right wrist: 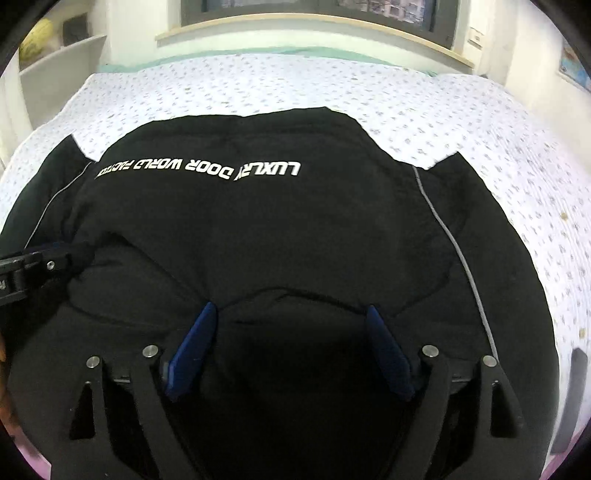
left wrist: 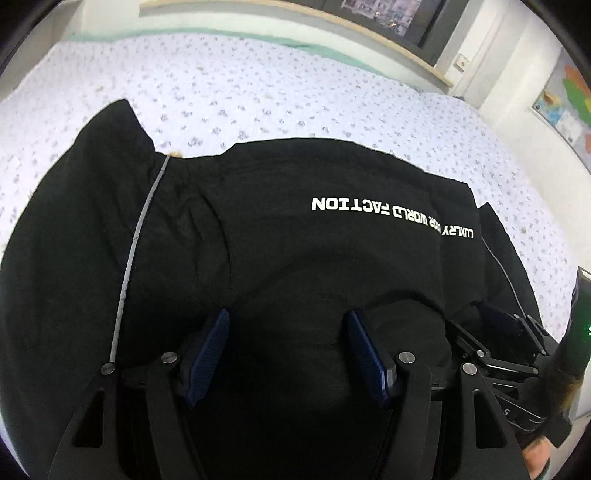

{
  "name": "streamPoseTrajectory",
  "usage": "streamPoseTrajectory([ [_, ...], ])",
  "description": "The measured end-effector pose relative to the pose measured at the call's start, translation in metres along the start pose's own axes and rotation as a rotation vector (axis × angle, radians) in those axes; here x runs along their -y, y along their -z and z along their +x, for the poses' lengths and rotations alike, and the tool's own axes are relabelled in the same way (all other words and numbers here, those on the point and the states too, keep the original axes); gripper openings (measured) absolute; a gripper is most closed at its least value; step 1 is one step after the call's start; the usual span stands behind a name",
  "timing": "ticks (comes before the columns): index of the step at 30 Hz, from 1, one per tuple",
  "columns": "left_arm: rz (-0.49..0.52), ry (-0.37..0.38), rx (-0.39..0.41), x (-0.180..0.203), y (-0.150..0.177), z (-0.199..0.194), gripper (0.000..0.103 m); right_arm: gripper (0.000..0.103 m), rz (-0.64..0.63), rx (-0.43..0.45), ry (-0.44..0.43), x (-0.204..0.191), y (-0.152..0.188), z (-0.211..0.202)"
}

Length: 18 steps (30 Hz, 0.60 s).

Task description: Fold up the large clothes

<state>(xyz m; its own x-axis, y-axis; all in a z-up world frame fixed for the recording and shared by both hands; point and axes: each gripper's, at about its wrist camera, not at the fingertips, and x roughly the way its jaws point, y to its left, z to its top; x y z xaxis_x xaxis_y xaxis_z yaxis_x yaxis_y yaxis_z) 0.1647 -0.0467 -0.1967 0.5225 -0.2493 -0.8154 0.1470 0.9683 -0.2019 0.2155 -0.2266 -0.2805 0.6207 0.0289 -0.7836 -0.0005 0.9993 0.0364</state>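
Your black jacket [left wrist: 295,240] lay spread across the bed [left wrist: 221,88], printed side up, its white lettering [left wrist: 391,218] reading upside down from where you stood. A thin grey piping line [left wrist: 136,236] ran down one sleeve seam. Your left gripper [left wrist: 288,354] hovered low over the near hem with its blue pads [left wrist: 210,354] spread wide, a mound of dark fabric bulging between them but nothing pinched. Your right gripper [right wrist: 291,347] sat the same way, jaws wide apart over bunched cloth, gripping nothing. Each gripper showed at the edge of the other's view, close alongside. Beyond the bed ran a wooden sill [right wrist: 314,31] under a window, a shelf unit [right wrist: 59,59] on the left wall, and a colourful map [left wrist: 569,103] on the right wall.
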Motion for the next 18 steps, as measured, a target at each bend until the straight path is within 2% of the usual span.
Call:
streamPoseTrajectory([
  [3,-0.038,0.02,0.003,-0.002,0.011,-0.025,0.068,0.087,0.121,-0.069,-0.076,0.018,0.01,-0.017],
  [6,-0.116,0.164,-0.008,-0.007,0.034,-0.063,0.068,0.087,0.201,-0.106,-0.176,0.033,0.034,-0.041],
  [7,-0.128,0.176,-0.012,-0.008,0.044,-0.073,0.068,0.087,0.221,-0.115,-0.189,0.036,0.044,-0.051],
  [10,-0.097,0.078,0.031,0.003,0.073,-0.113,0.068,0.087,0.256,-0.113,-0.18,0.044,0.061,-0.083],
  [12,-0.041,0.025,0.08,0.017,0.081,-0.14,0.068,0.088,0.248,-0.067,-0.165,0.044,0.052,-0.113],
  [13,-0.016,0.005,0.108,0.024,0.082,-0.154,0.068,0.088,0.231,-0.007,-0.147,0.043,0.048,-0.136],
  [17,0.11,-0.138,0.305,0.068,0.07,-0.239,0.068,0.088,0.13,0.194,-0.063,0.028,0.035,-0.22],
  [18,0.127,-0.143,0.332,0.075,0.069,-0.258,0.069,0.088,0.087,0.244,-0.045,0.021,0.031,-0.242],
])
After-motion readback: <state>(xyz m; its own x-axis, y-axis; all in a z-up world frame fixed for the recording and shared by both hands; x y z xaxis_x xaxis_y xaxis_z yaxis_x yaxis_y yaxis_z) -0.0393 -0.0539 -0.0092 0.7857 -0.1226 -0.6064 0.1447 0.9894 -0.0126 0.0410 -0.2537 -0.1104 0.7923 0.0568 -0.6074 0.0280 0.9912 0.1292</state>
